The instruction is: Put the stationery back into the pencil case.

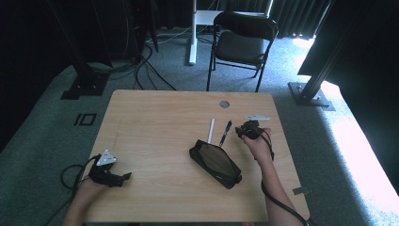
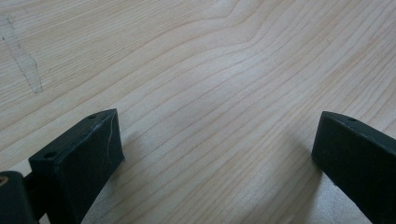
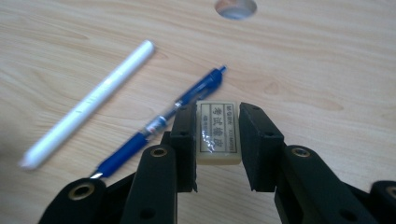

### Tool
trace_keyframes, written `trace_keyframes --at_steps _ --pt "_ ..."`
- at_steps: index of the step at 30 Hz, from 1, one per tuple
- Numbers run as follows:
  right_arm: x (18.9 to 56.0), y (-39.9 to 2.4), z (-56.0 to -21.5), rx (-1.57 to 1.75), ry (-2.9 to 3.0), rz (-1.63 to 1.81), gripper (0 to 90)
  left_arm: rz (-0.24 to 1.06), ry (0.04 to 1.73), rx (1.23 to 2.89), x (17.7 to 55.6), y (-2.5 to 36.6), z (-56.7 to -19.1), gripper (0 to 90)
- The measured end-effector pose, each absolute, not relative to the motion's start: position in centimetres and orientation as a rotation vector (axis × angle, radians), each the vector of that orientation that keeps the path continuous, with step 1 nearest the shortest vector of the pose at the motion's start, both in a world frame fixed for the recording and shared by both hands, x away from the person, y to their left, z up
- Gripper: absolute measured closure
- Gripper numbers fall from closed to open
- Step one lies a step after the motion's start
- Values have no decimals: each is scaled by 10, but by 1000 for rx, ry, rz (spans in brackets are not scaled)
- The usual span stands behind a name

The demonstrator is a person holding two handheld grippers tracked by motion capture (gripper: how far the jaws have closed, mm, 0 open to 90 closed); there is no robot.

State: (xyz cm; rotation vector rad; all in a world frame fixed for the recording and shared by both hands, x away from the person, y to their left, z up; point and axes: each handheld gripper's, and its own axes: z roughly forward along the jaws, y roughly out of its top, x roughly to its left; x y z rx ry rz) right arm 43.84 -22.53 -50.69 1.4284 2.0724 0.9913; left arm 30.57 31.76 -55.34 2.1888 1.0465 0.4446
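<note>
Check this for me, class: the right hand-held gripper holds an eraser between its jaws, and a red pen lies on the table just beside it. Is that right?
One detail is wrong: the pen is blue, not red, as the right gripper view shows. The rest stands: the right hand-held gripper holds the eraser between its jaws, and the pen lies on the table just beside it.

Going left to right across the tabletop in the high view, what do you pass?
Left gripper → black zipped pencil pouch → white pen → blue pen → right gripper.
</note>
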Motion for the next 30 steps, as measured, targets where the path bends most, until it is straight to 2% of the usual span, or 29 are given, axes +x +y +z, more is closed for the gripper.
trace_keyframes --at_steps 15,30 --pt "403 -212 -461 1253 2150 1134 684 445 1047 2189 306 318 -553 21" --pt "372 -187 -447 1109 2270 1219 684 445 1046 2189 306 318 -553 21"
